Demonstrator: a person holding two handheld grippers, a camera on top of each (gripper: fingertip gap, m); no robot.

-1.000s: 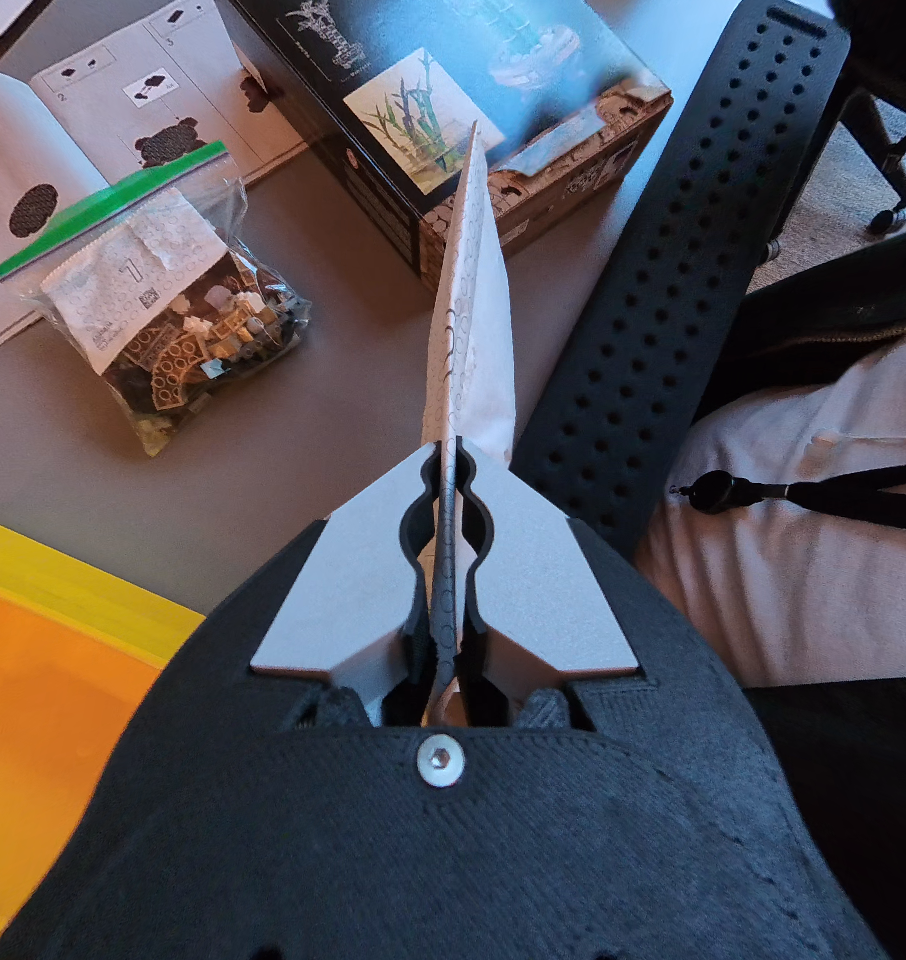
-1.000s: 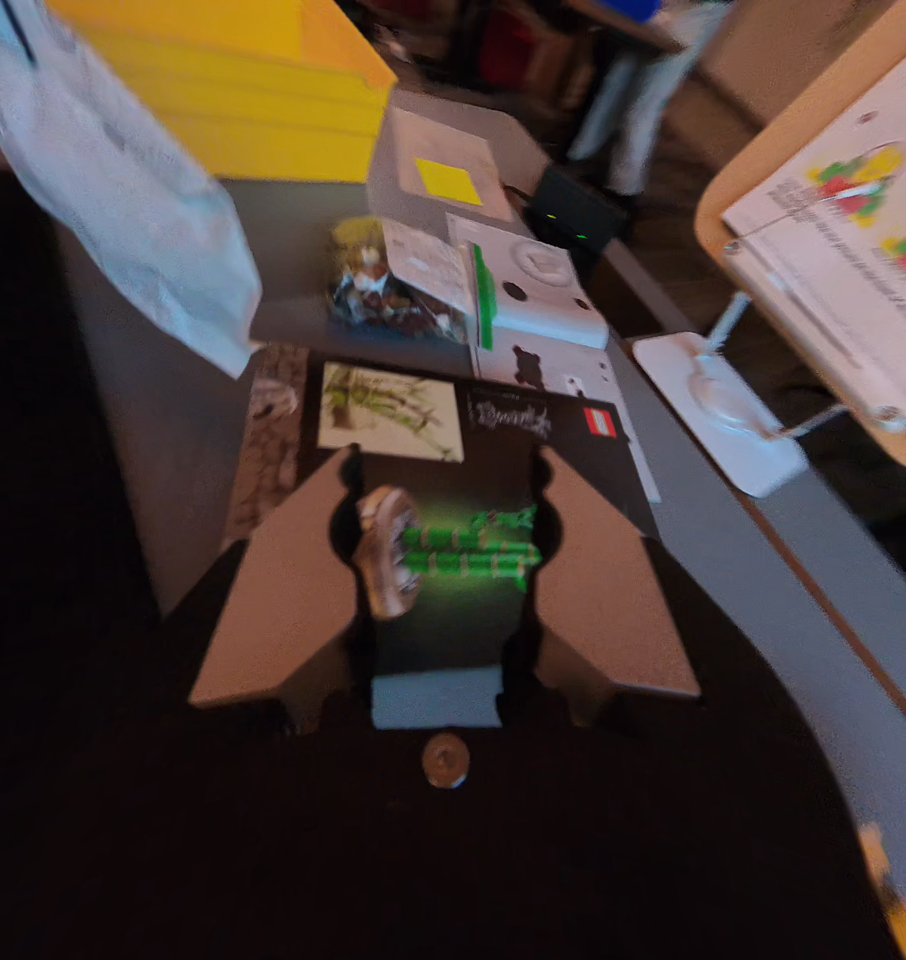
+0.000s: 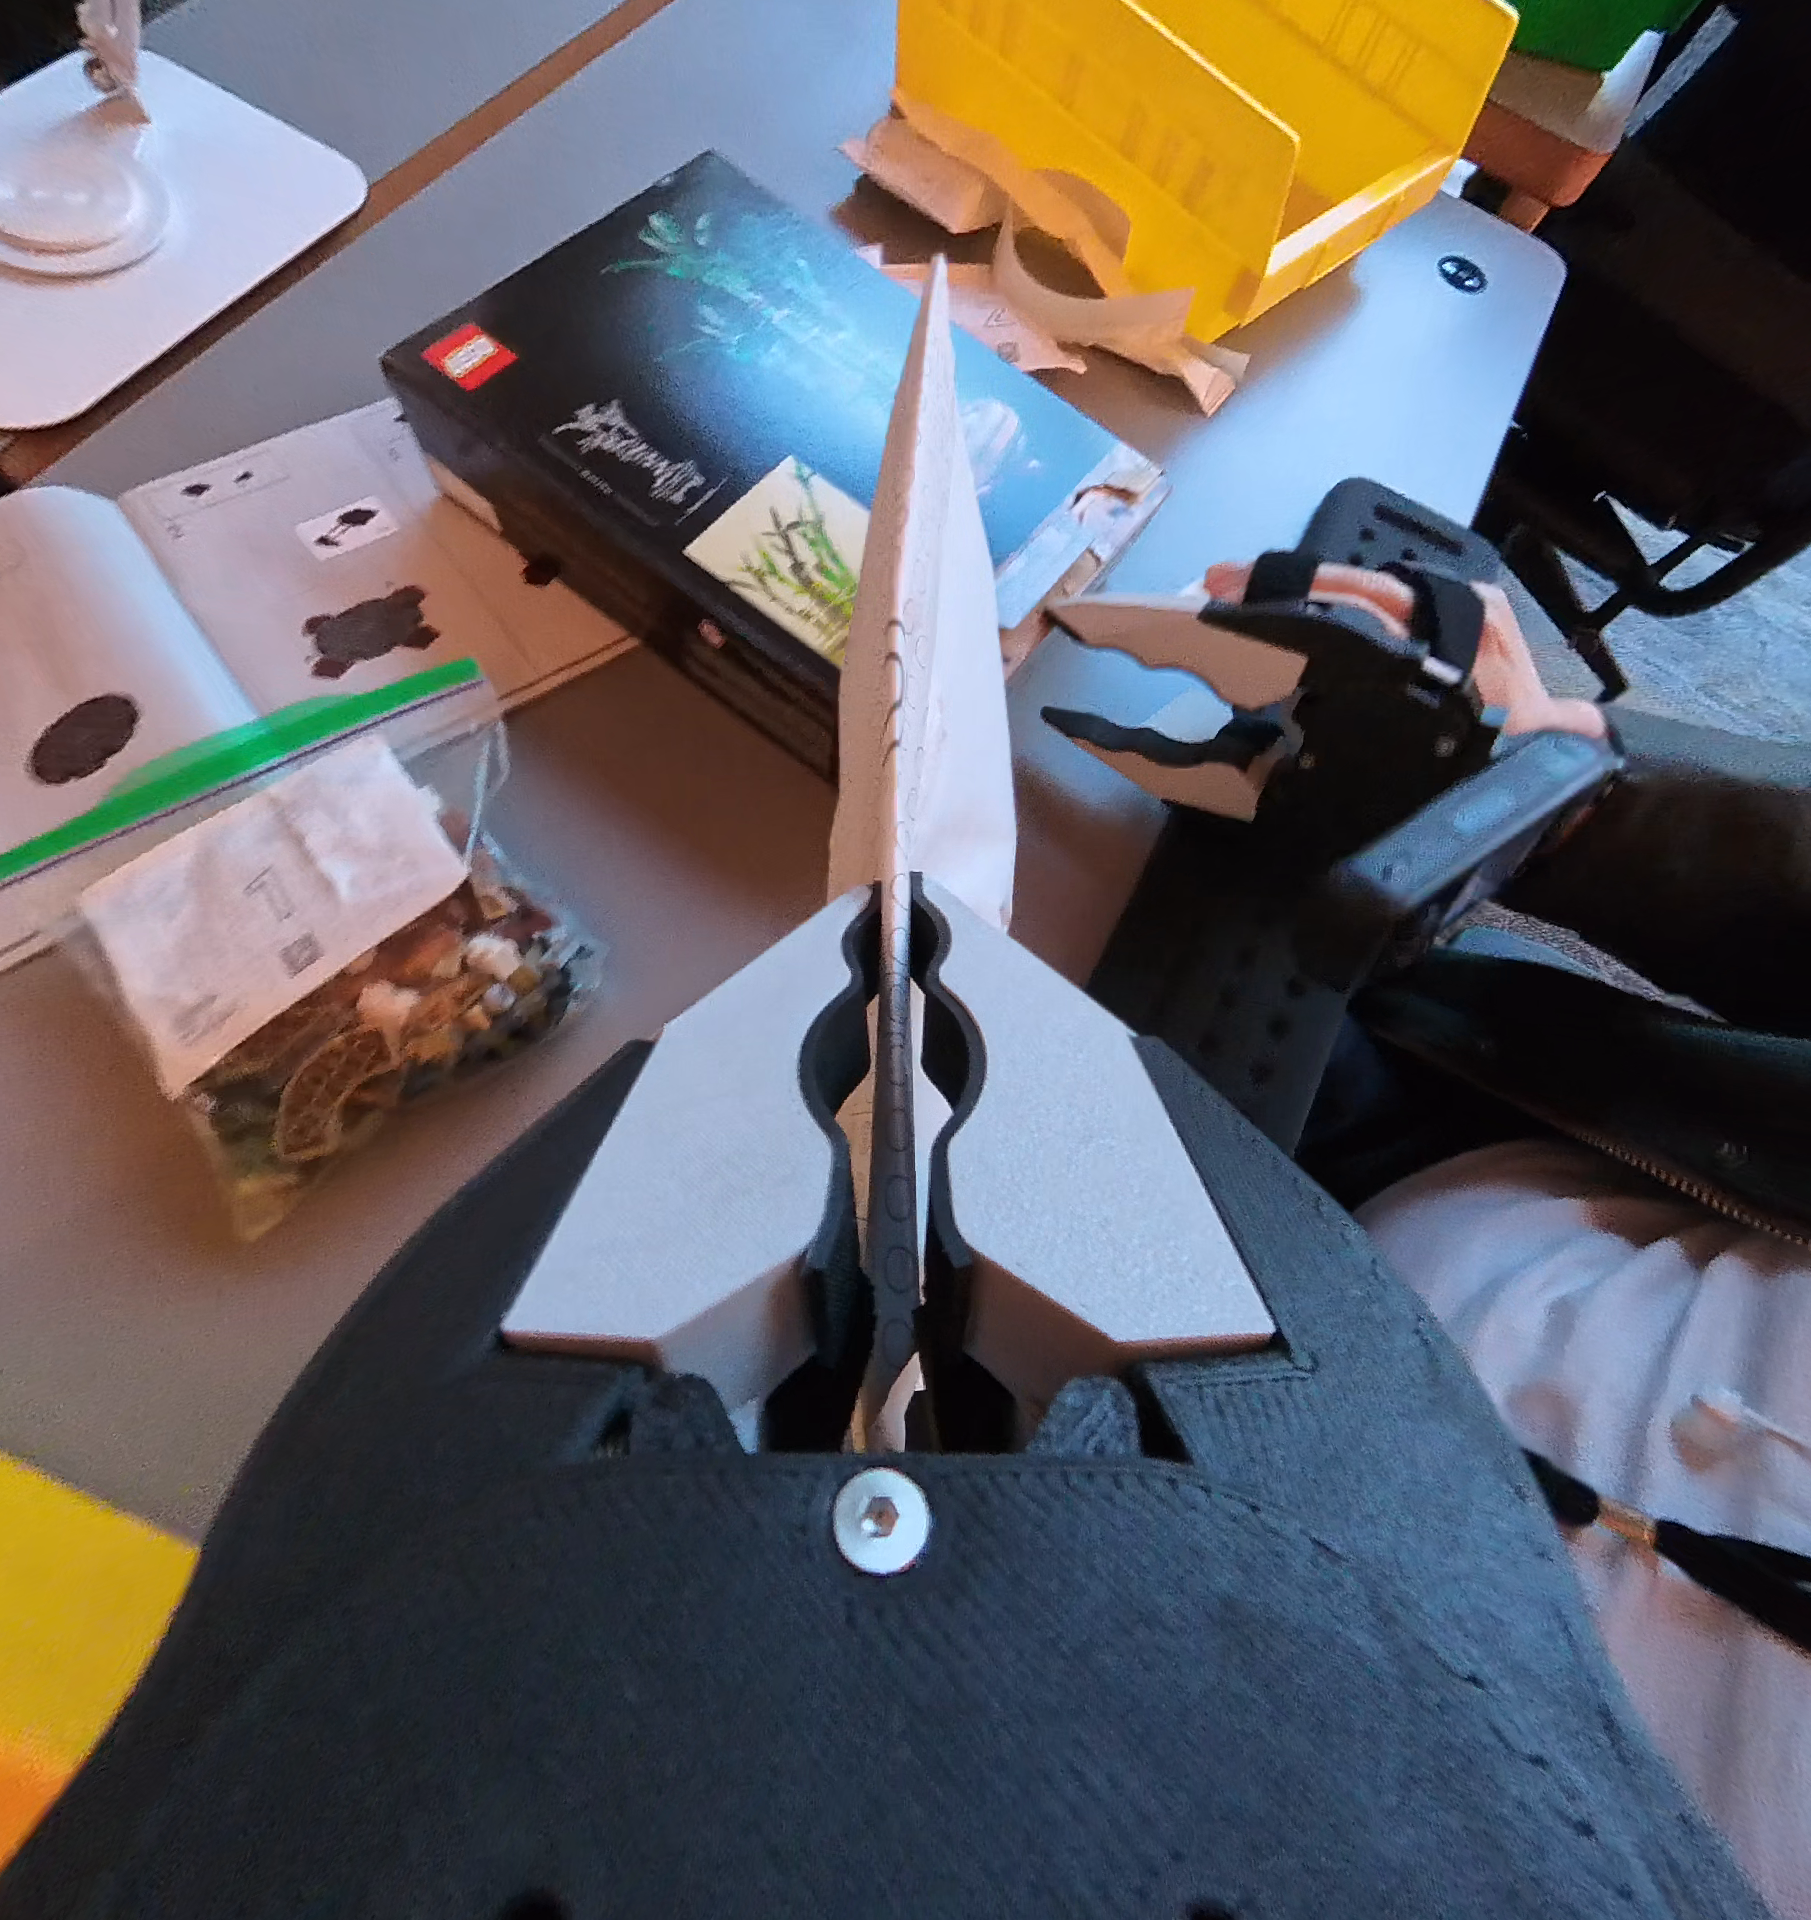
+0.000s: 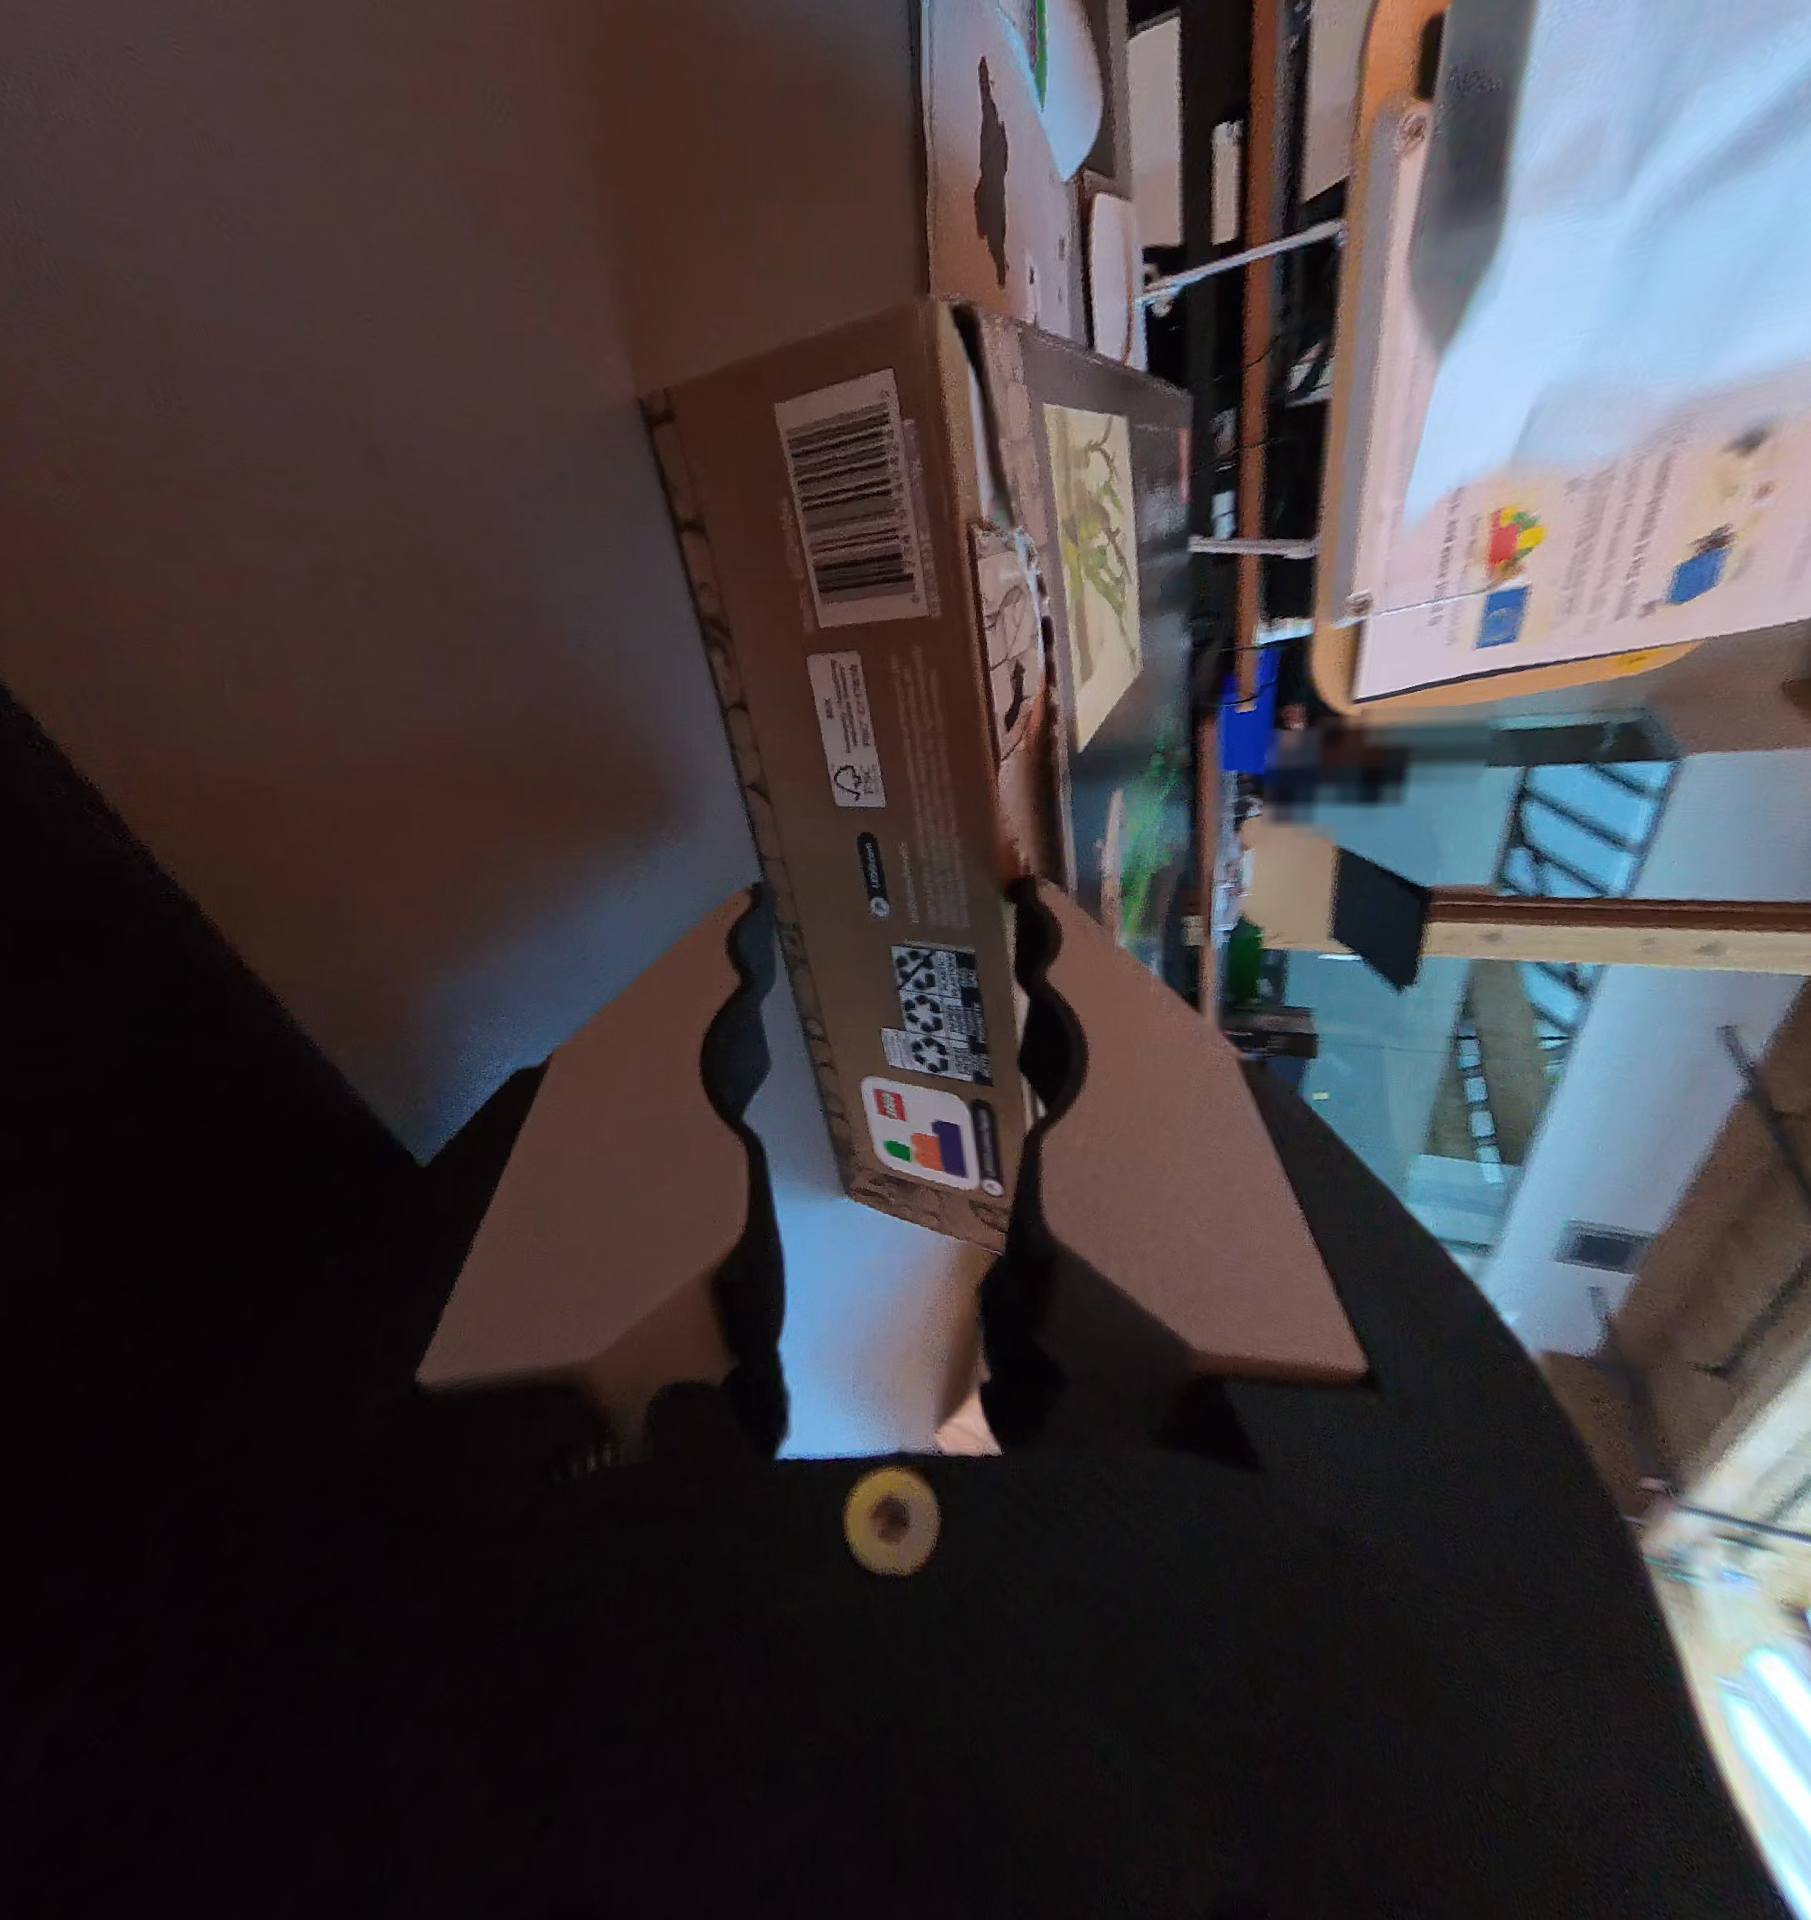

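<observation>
My left tool (image 3: 893, 904) is clamped on a white paper bag (image 3: 922, 644) standing up mid-frame. My right tool (image 4: 885, 914), jaws apart and empty, seems to straddle the box (image 4: 880, 769) end, perhaps not touching it.

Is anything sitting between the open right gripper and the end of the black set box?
Nothing visible. In the right wrist view the right gripper is open with the box's barcoded end flap showing straight between its fingers. The left wrist view shows only bare grey table between them. The white paper bag, held by the left gripper, hangs to one side.
</observation>
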